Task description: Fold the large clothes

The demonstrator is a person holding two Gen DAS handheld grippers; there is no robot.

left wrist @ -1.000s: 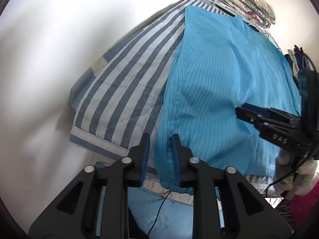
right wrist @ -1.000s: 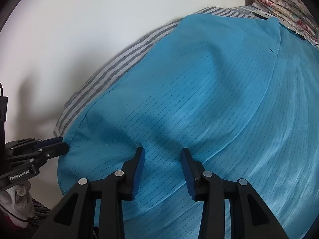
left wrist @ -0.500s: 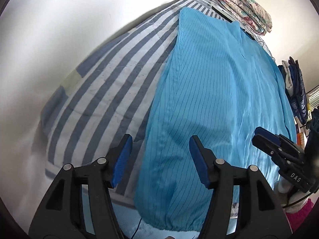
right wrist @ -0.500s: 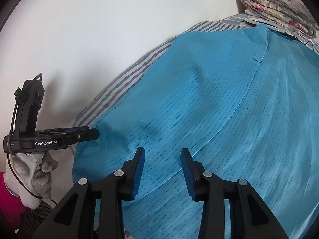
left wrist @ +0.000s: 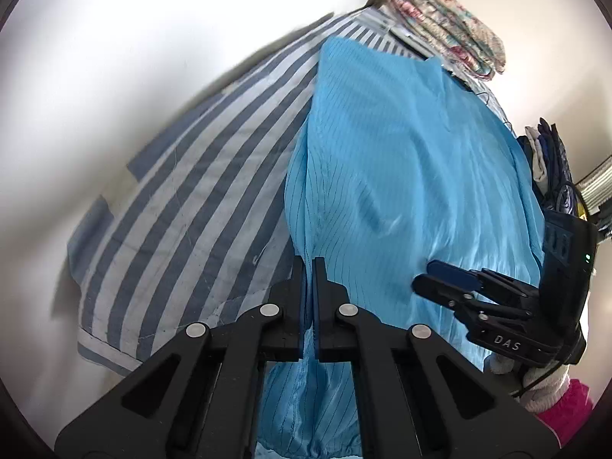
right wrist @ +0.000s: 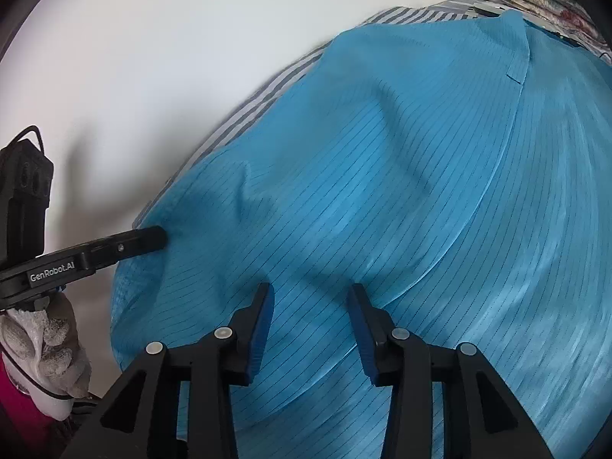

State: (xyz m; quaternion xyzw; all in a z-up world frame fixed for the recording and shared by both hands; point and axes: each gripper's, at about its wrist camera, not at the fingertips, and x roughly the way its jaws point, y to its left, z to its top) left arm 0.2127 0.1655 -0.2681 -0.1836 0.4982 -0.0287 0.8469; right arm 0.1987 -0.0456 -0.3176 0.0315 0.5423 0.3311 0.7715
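Left wrist view: the left gripper fills the near bottom, its two black fingers pressed together on a fold at the left edge of the blue garment.
Left gripper state: clamped on the garment; cloth is pinched between the blue pads and hangs down below them.
Blue garment: thin dark pinstripes, spread lengthwise from near to far over the striped sheet, covering its right part.
Striped sheet: grey-blue and white bands, bare on the left of the garment, with its near left corner showing.
Right gripper in this view: at the right, over the garment's right side, held by a gloved hand.
Folded quilt: a floral bundle at the far end, beyond the garment's collar.
Dark clothes: a pile at the far right edge.
Wall: white, along the left.

Right wrist view: the right gripper is at the near bottom, above the garment.
Right gripper state: jaws apart and opening; I cannot tell whether the tips touch the cloth below.
Left gripper in this view: at the left, its tip against the garment's left edge, where the cloth puckers.
Gloved hand: a white glove under that gripper, near left.
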